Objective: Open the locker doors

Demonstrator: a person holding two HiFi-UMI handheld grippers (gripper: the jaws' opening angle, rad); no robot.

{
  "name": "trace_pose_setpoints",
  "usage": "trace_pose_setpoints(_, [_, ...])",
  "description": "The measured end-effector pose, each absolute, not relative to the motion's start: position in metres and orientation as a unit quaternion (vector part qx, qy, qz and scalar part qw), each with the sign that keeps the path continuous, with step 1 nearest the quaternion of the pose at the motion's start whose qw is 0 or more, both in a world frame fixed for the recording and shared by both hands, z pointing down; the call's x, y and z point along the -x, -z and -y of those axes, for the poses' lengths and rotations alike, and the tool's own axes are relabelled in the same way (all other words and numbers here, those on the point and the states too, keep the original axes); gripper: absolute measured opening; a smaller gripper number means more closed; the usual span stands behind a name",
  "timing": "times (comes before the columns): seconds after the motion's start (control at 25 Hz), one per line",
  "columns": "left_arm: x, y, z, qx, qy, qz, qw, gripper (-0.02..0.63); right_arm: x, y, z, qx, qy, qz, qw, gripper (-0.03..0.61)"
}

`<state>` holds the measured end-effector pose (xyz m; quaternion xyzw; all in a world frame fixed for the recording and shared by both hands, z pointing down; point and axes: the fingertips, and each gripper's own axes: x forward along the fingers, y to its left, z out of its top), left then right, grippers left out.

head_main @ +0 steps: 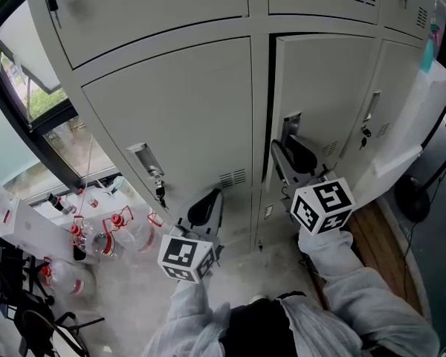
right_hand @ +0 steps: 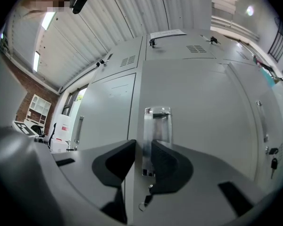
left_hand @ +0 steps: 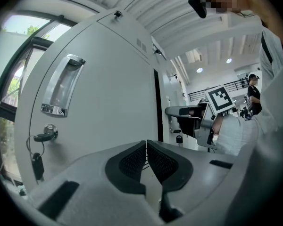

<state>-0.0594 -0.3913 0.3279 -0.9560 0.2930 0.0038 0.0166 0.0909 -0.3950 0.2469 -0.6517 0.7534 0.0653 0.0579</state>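
Clamping the chrome recessed handle (right_hand: 158, 124) of a grey metal locker door (head_main: 331, 95) is the right gripper (right_hand: 142, 160). The left gripper (left_hand: 146, 157), jaws together and empty, faces the neighbouring closed door (left_hand: 108, 102).

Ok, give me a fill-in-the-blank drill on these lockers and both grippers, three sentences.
1. The right gripper has its jaws closed on the ____ of a locker door.
2. The left gripper has its jaws ____, with nothing between them.
3. A ____ sits in the lock of the door that the left gripper faces.

Missing words: handle; shut; key.
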Motion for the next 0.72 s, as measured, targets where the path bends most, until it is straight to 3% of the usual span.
trace_pose_setpoints(0.72, [0.018, -0.342, 0.348, 0.97, -0.002, -0.242, 0.004, 0.014, -0.098, -0.248, 0.335, 0.599, -0.075, -0.794, 0.07, 0.104])
